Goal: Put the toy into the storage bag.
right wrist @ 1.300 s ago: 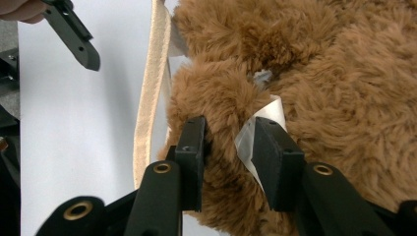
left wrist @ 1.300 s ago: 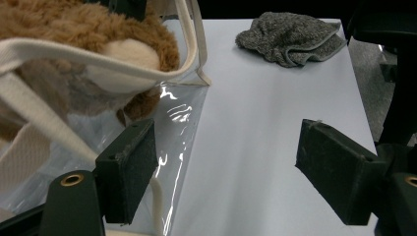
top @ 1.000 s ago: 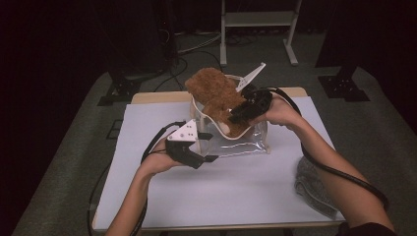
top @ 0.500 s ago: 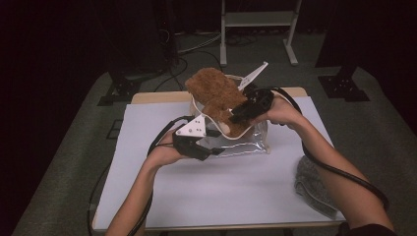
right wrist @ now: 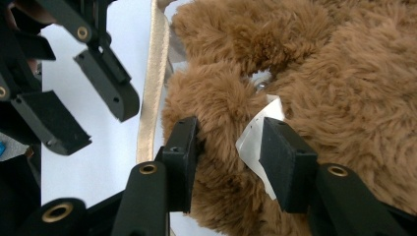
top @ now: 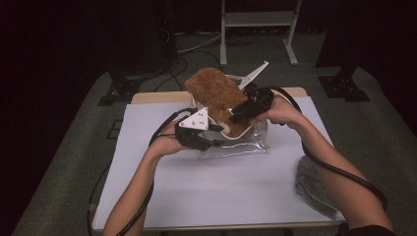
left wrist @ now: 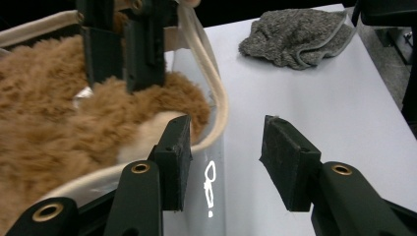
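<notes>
From the high view, a shaggy brown plush toy (top: 216, 96) sits half inside a clear plastic bag with a cream fabric rim (top: 235, 146), standing on the white table cover (top: 196, 191) toward the far edge. Its upper part sticks out above the rim; the lower part blurs behind the glossy plastic. The left gripper (top: 216, 142) is at the bag's near-left rim, the right gripper (top: 237, 117) on the toy from the right. A grey knitted cloth (top: 312, 189) lies near the right edge, partly cut off by the forearm.

In the left gripper view, the jaws have just been closing and stand apart, astride the cream rim (left wrist: 216, 103) without pressing it: one pad on the fur side, the other outside over bare table. The toy (left wrist: 59, 123) is long tan fur with a paler patch. The grey cloth (left wrist: 295, 37) lies beyond.

In the right gripper view, the right gripper (right wrist: 228, 147) has its jaws slightly easing apart yet closed on a tuft of fur with a white sewn-in label (right wrist: 258, 137). The toy's shape is unreadable at this range.
</notes>
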